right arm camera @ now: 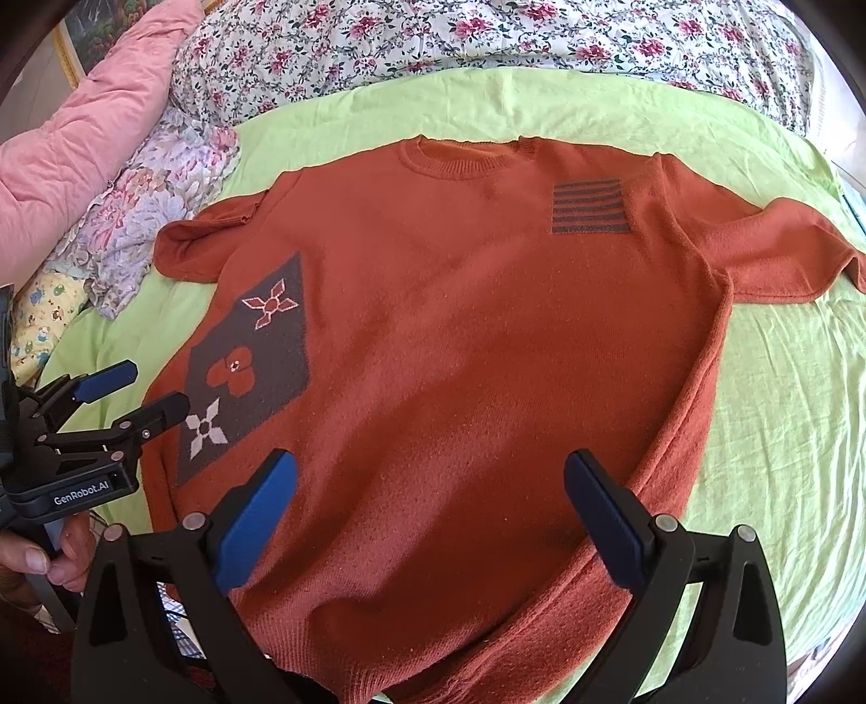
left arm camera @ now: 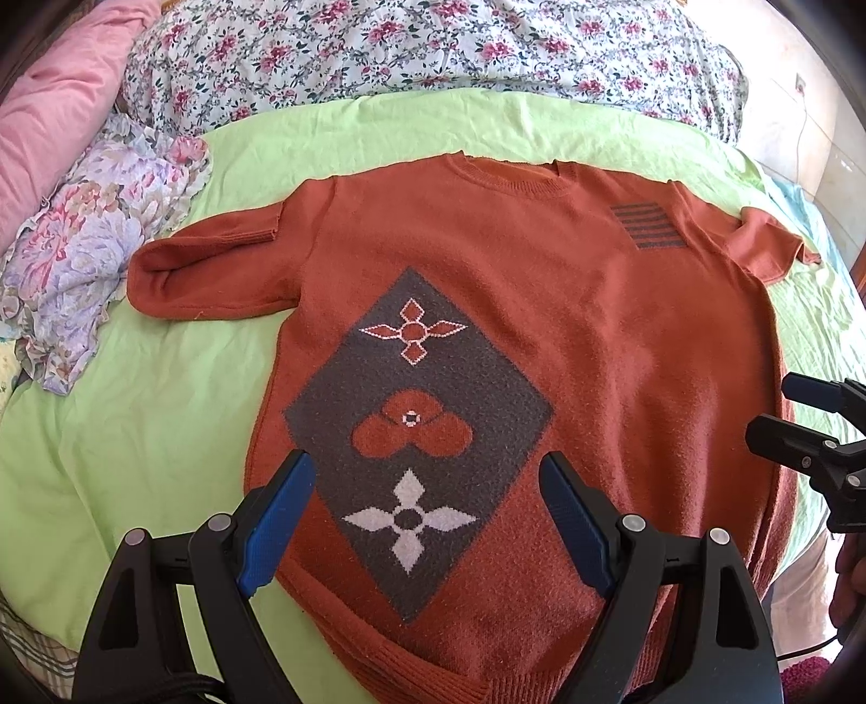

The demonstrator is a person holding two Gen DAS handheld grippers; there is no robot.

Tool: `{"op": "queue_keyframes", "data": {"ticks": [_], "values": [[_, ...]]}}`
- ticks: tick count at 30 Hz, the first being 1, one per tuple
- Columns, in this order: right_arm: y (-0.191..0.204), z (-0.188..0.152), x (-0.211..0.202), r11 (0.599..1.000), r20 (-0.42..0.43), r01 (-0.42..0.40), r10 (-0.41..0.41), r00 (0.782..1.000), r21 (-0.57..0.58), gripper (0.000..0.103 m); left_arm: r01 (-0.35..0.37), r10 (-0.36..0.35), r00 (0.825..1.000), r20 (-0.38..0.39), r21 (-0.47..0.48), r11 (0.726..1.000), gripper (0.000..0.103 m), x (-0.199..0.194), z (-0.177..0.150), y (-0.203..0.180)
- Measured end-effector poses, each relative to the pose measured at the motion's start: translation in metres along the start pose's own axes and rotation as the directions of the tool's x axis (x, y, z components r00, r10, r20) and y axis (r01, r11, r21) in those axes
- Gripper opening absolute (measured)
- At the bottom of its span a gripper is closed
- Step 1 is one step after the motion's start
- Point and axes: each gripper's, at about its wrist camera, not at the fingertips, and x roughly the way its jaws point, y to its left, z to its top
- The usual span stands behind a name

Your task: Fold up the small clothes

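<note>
A rust-orange short-sleeved knit sweater [left arm camera: 622, 336] lies flat, front up, on a green sheet [left arm camera: 135, 433], collar at the far side and hem nearest me. It has a grey diamond with flower motifs [left arm camera: 417, 433] and a grey striped patch [left arm camera: 647, 225]. It also shows in the right wrist view [right arm camera: 460, 352]. My left gripper [left arm camera: 427, 471] is open and empty above the lower left part of the sweater. My right gripper [right arm camera: 430, 468] is open and empty above the lower right part. Each gripper shows in the other's view: the right gripper [left arm camera: 779, 411] and the left gripper [right arm camera: 157, 387].
A floral quilt [left arm camera: 433, 49] is bunched along the far side of the bed. A pink pillow [left arm camera: 59, 103] and a crumpled floral cloth [left arm camera: 92, 243] lie at the far left. The green sheet [right arm camera: 785, 406] is bare to the right of the sweater.
</note>
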Motion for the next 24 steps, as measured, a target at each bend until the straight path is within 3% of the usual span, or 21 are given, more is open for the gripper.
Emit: {"op": "queue_keyframes", "data": {"ticks": [14,19,24], "values": [[-0.014,0.005,-0.004,0.999,0.015,-0.009,0.009,1.000,0.041,0.099,0.002,-0.002,1.000,-0.004,0.001,1.000,0.086,0.007,0.010,-0.005],[-0.037,0.011,-0.009,0.995,0.061,0.001,-0.007,0.998,0.095,0.099,0.003,-0.004,1.000,-0.027,-0.025,1.000,0.086,0.017,0.020,-0.003],[-0.065,0.016,-0.014,0.984,0.040,0.036,-0.044,0.998,0.175,0.099,-0.012,0.012,0.999,-0.037,-0.011,1.000,0.086,0.028,0.034,-0.004]]}}
